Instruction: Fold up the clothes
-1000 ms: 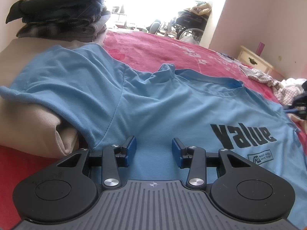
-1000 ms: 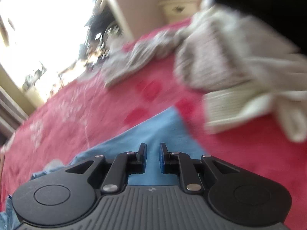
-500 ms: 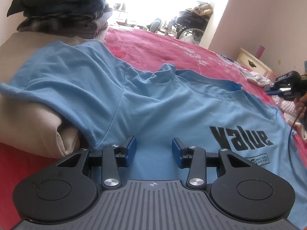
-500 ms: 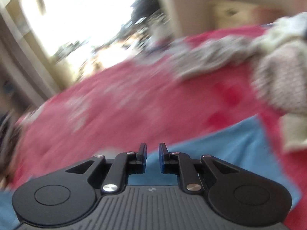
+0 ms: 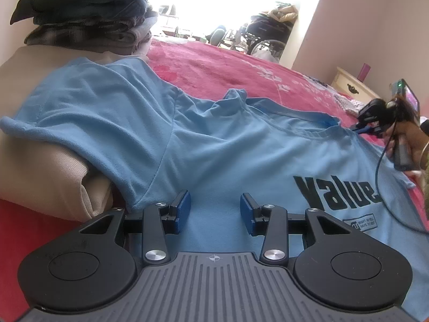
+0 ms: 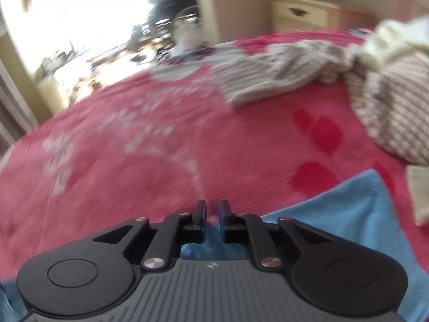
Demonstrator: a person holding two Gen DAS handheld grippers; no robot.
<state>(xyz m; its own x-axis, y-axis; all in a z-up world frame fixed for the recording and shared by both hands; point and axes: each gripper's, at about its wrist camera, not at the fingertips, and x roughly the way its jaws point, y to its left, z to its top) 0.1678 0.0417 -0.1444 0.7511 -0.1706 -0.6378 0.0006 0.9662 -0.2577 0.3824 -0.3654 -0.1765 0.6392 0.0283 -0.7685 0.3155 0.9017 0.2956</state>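
Here: one blue T-shirt [image 5: 228,155], printed "value", spread across the centre of the left wrist frame on one red bed [image 5: 214,64], one sleeve draped over a beige folded item [image 5: 40,177] at left. One stack of folded clothes [image 5: 88,13], upper left. Left gripper [image 5: 215,210]: fingers released, wide apart over the shirt. Right gripper [image 6: 212,214]: fingers nearly clenched, narrow gap; a grasp cannot be told. One striped heap [image 6: 308,72], upper right of the right wrist frame.
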